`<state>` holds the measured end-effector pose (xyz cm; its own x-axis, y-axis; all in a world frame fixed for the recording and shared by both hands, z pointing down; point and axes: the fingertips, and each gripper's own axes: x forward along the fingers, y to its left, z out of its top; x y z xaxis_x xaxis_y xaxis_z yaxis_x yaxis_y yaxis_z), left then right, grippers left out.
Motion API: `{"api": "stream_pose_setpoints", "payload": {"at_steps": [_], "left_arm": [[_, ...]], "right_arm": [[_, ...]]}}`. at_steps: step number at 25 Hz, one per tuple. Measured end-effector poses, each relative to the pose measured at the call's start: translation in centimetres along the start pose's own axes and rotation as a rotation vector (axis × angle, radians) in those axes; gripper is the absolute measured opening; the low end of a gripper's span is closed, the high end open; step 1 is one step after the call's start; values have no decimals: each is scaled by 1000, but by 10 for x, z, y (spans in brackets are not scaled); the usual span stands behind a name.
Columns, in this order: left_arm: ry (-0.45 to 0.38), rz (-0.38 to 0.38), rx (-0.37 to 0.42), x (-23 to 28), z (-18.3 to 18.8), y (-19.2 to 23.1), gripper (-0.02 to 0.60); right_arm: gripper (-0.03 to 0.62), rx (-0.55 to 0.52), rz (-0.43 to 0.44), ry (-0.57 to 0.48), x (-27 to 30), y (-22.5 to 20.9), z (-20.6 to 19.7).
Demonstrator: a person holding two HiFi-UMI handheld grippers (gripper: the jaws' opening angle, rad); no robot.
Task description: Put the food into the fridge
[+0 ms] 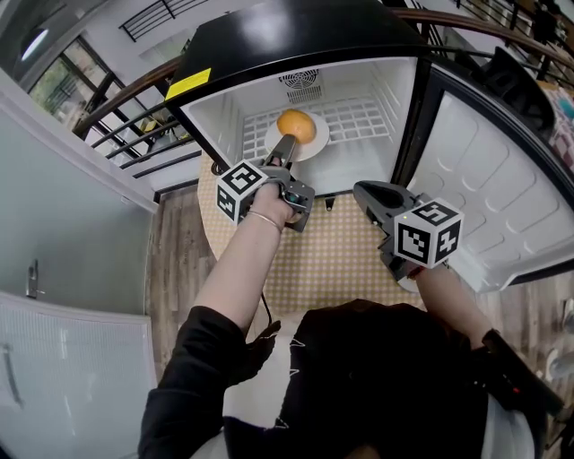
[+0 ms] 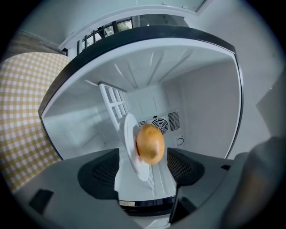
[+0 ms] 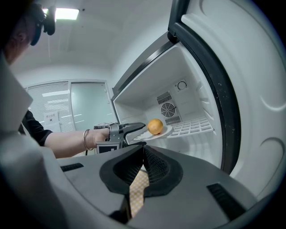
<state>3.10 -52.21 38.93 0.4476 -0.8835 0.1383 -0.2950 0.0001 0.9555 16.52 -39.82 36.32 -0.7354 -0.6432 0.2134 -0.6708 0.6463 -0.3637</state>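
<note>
- Left gripper [image 2: 144, 174]: jaws apart, with the rim of the plate [image 1: 316, 143] between them.
- Orange [image 1: 296, 125]: on the plate, over the wire shelf [image 1: 359, 121] inside the fridge [image 1: 386, 108], upper centre of the head view.
- Right gripper [image 3: 143, 150]: jaws together, empty, lower right above the checked table [image 1: 341, 260].

left gripper [image 1: 286, 149] extended forward, rolled sideways, jaws apart | right gripper [image 1: 362, 189] low, close to body, jaws together, empty

The inside of the white fridge [image 1: 381, 85] is bright and clear. A ceiling light [image 3: 67, 13] glows at the top of the right gripper view. Every picture bends at its edges, and both gripper views have dark corners.
</note>
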Motion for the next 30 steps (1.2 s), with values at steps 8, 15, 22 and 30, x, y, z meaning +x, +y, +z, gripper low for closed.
{"api": "stream_pose_setpoints", "payload": {"at_steps": [8,15,22,30], "left_arm": [[-24,22,24,-18,-8,9,326],[-25,11,79,-39,-31,16,321],[-45,7,88,-74,-44,29,202],[25,-59,186,-100,-59,16,158]], "right_arm": [[17,-3,30,17,-16,4,-10],[17,5,61,57,-32,1,-30],[17,5,110,64,-45,19,-46],[17,29,39,-13,-59,39,-46]]}}
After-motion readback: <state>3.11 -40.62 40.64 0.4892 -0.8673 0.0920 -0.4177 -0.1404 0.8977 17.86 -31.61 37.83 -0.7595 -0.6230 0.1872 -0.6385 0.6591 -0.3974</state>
